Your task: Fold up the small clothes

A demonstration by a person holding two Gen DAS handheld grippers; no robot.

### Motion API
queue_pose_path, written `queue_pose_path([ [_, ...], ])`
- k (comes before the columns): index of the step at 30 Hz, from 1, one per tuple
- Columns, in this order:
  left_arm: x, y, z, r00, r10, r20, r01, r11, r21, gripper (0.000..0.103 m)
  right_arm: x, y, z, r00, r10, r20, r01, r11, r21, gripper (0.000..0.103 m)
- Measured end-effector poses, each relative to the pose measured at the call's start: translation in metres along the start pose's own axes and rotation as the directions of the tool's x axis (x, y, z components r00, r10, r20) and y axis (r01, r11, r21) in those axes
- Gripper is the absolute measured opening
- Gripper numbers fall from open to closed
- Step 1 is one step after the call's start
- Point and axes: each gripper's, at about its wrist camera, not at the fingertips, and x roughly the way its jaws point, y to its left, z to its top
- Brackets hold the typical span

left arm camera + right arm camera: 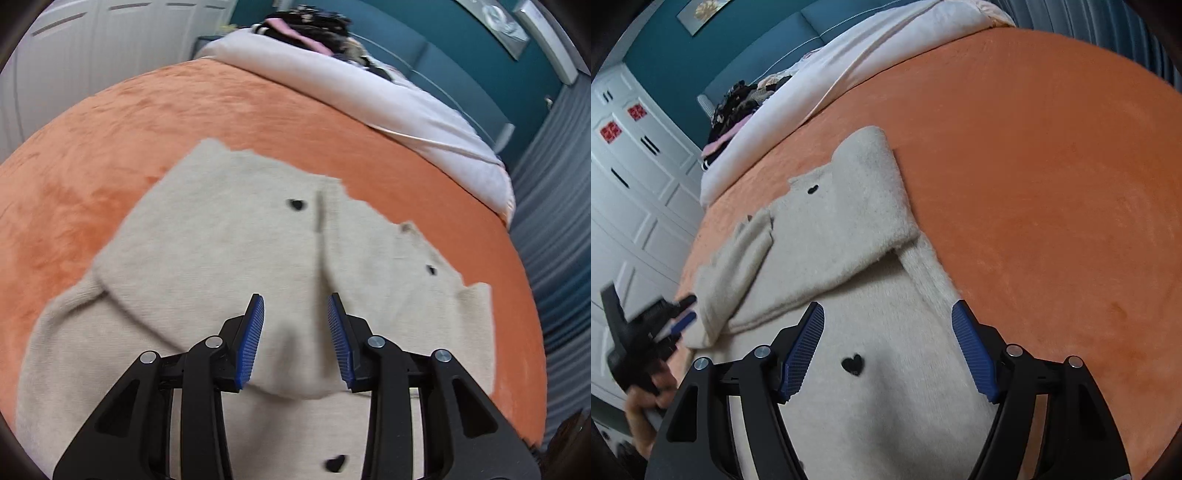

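Garment: beige knit sweater with small black heart marks lies spread on the bed, partly folded.
Fold: one sleeve is laid over the body at the left of the right wrist view; an upper flap lies doubled across the body, its edge running slantwise.
Bed: orange plush blanket covers it, bare to the right of the sweater in the right wrist view; a white duvet is bunched along the far side.
Left tool: hovers over the sweater's middle, blue pads partly apart, nothing between them and no cloth pinched; the view is blurred.
Left tool, from the right wrist view: sits at the sweater's left edge beside the folded sleeve, held by a hand.
Right tool: jaws wide apart above the sweater's lower body, one black heart seen between the pads, no fabric gripped.
Background: pile of dark clothes lies beyond the duvet; teal headboard and white cupboard doors stand behind.
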Motion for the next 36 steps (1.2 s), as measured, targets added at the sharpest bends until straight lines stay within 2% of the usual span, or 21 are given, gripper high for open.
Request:
queue_pose_path([
  [2,0.004,0.010,-0.001,1.000,0.030,-0.005,-0.030,1.000,-0.010,0.034,0.031,0.001,0.015,0.995,0.085,-0.058,-0.082,0.995,0.060,0.070],
  [4,0.006,0.020,0.002,0.999,0.051,-0.007,-0.051,0.999,-0.012,0.034,0.059,0.003,0.027,0.992,0.090,-0.083,-0.083,0.993,0.084,0.068],
  [5,0.007,0.021,0.003,0.999,0.051,-0.010,-0.051,0.999,-0.011,0.034,0.065,0.004,0.035,0.996,0.059,-0.068,-0.054,0.996,0.074,0.041],
  [6,-0.002,0.019,-0.003,0.999,0.044,-0.009,-0.045,0.999,-0.009,0.034,0.062,0.001,0.043,0.999,0.027,-0.030,-0.025,0.996,0.086,0.005],
  [8,-0.010,0.019,-0.005,1.000,0.008,-0.002,-0.008,1.000,0.003,0.034,0.037,-0.016,0.055,0.991,0.078,0.110,-0.097,0.979,0.179,0.006],
  [9,-0.020,0.016,-0.013,1.000,-0.010,0.004,0.010,1.000,0.014,0.035,0.028,-0.026,0.057,0.987,0.066,0.149,-0.097,0.974,0.205,0.006],
  [10,-0.023,0.012,-0.016,1.000,-0.028,0.005,0.028,0.999,0.026,0.037,0.029,-0.035,0.056,0.988,0.030,0.152,-0.062,0.975,0.214,0.006],
  [11,-0.025,0.005,-0.022,0.999,-0.054,-0.001,0.054,0.998,0.034,0.038,0.037,-0.042,0.054,0.993,-0.017,0.116,-0.008,0.977,0.212,0.005],
  [12,-0.024,-0.001,-0.028,0.997,-0.072,-0.017,0.073,0.997,0.033,0.040,0.054,-0.052,0.049,0.998,-0.055,0.043,0.044,0.976,0.215,0.005],
  [15,-0.010,-0.031,-0.056,0.982,-0.150,-0.111,0.155,0.987,0.033,0.040,0.046,-0.051,0.048,0.997,-0.015,0.072,-0.001,0.978,0.209,0.003],
  [17,-0.005,-0.050,-0.072,0.977,-0.164,-0.135,0.174,0.983,0.063,0.042,0.032,-0.043,0.050,0.996,0.005,0.085,-0.023,0.979,0.205,0.004],
  [19,0.004,-0.066,-0.084,0.981,-0.136,-0.141,0.152,0.982,0.109,0.049,0.018,-0.032,0.055,0.994,0.003,0.112,-0.023,0.983,0.181,0.004],
  [24,0.043,-0.069,-0.084,0.984,-0.071,-0.162,0.097,0.983,0.158,0.050,0.017,-0.006,0.073,0.994,-0.071,0.086,0.071,0.997,-0.004,0.007],
  [26,0.044,-0.072,-0.085,0.986,-0.063,-0.152,0.092,0.978,0.188,0.050,0.018,-0.016,0.072,0.998,-0.064,0.029,0.064,0.998,0.014,0.008],
  [28,0.044,-0.073,-0.087,0.988,-0.057,-0.145,0.087,0.973,0.212,0.050,0.007,-0.033,0.062,1.000,-0.020,0.009,0.019,0.996,0.089,0.008],
  [30,0.044,-0.074,-0.091,0.990,-0.052,-0.130,0.081,0.969,0.234,0.050,-0.017,-0.042,0.053,0.994,-0.074,0.081,0.063,0.989,0.135,0.022],
  [31,0.044,-0.075,-0.093,0.992,-0.046,-0.118,0.074,0.967,0.245,0.050,-0.029,-0.044,0.056,0.984,-0.109,0.138,0.087,0.984,0.153,0.024],
  [33,0.043,-0.079,-0.098,0.995,-0.026,-0.093,0.050,0.962,0.267,0.051,-0.030,-0.041,0.071,0.981,-0.057,0.186,0.028,0.988,0.152,0.038],
  [36,0.042,-0.083,-0.100,0.997,-0.004,-0.078,0.025,0.962,0.272,0.052,0.012,0.002,0.105,0.987,-0.052,0.150,0.059,0.997,-0.040,0.038],
])
